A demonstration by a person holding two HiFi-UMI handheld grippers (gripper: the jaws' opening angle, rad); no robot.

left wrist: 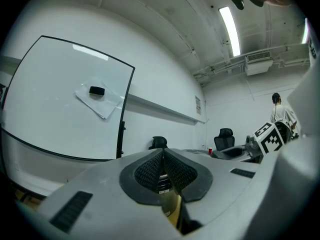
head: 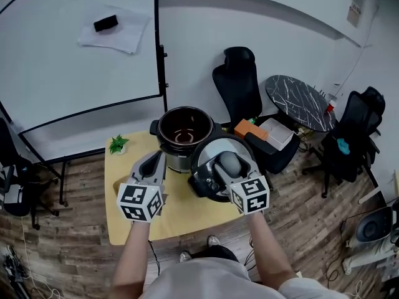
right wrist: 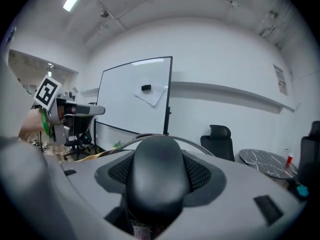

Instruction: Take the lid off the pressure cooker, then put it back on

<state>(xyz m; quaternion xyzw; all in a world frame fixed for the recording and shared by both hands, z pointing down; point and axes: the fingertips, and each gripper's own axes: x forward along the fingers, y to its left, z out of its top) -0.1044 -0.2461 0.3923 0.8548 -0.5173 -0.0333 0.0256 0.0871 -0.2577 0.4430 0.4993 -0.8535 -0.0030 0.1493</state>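
The pressure cooker lid [head: 211, 178] is off the pot, held by its dark handle [head: 229, 162] in my right gripper [head: 230, 167]. The jaws are clamped on either side of that handle, which fills the right gripper view between the pads [right wrist: 200, 173]. From the head view the lid tilts its top face up toward me, just to the right and front of the pressure cooker [head: 184, 132], with its rim overlapping the cooker's body. Whether it touches the tabletop, I cannot tell.

The cooker stands open at the far side of the yellow table [head: 181, 213], its dark inner pot exposed.

My left gripper [head: 151, 165] hovers just in front of the cooker's left side. Its jaws are pressed together with nothing between them, and the ribbed pads [left wrist: 147, 171] meet along a thin seam in the left gripper view.

A small green plant [head: 118, 144] sits at the table's far-left corner. Behind the table stands a whiteboard [head: 75, 73] with a black eraser [head: 106, 23] stuck on a sheet of paper. To the right are a black office chair [head: 240, 83], an orange box [head: 250, 129] and a round marble-top table [head: 300, 103].
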